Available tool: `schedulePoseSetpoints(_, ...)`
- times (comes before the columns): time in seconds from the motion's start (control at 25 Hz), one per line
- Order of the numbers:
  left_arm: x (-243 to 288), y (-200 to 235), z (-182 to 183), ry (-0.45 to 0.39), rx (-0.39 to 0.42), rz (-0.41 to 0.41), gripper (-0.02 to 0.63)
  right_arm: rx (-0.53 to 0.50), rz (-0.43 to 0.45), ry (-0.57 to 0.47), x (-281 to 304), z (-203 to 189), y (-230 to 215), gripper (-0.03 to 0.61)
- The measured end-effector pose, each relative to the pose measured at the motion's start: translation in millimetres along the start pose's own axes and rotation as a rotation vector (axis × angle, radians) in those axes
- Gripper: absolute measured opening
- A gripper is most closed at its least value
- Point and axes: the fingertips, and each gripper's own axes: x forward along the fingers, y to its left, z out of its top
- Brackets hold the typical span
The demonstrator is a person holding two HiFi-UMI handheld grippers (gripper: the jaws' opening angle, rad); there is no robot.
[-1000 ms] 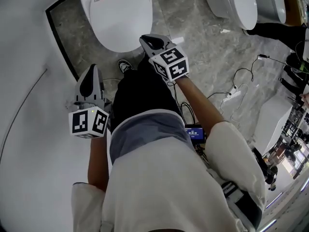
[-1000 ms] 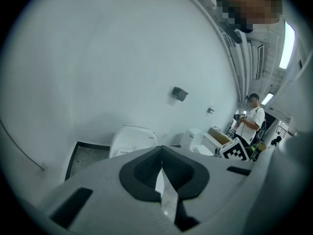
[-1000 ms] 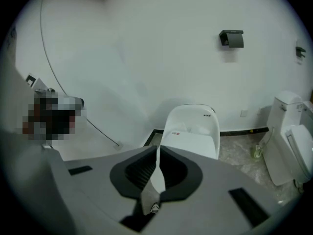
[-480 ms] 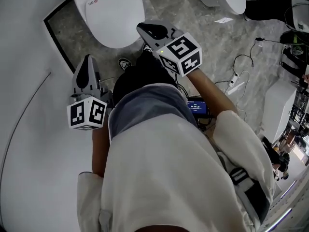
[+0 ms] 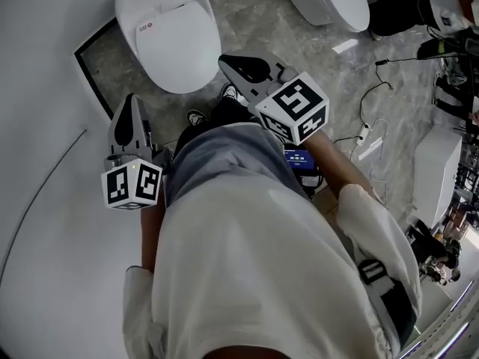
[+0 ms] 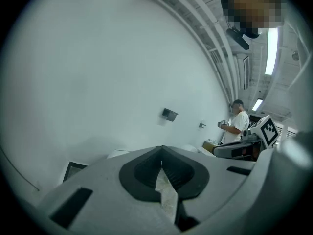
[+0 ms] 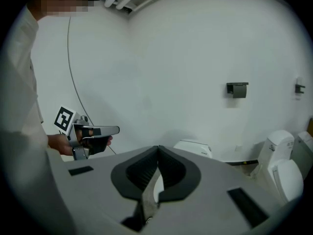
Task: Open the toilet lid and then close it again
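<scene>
Since the toilet lid (image 5: 176, 47) lies shut ahead of and below them, the left hand-held gripper (image 5: 132, 109) and right hand-held gripper (image 5: 233, 64) hover clear of it — both closed, empty, apparently idle.

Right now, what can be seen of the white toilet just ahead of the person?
The toilet is glossy white, like glazed ceramic, with a rounded oval shape. Its lid is down and lies flat. A small red mark sits near the back of the lid. The toilet stands upright on a grey marbled floor panel with a dark border, next to the white wall. Nothing touches it.
</scene>
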Motion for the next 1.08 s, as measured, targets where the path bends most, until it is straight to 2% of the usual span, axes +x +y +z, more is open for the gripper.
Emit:
schedulePoseSetpoints(0.16, -7, 4, 13, -0.028, 0.002, 0.009, 0.008, -0.022, 0.018, -0.037, -15, 16, 18, 0.011)
schedulePoseSetpoints(0.44, 16, 25, 36, -0.025, 0.037, 0.031, 0.008, 0.004, 0.019, -0.063, -3, 36, 3, 0.011)
schedulePoseSetpoints(0.72, 10, 8, 46, 0.011, 0.043, -0.019, 0.008, -0.008, 0.016, -0.068, -13, 43, 6, 0.011)
schedulePoseSetpoints(1.08, -1, 1, 50, -0.003, 0.072, -0.018, 0.008, -0.007, 0.002, -0.083, -28, 43, 14, 0.011)
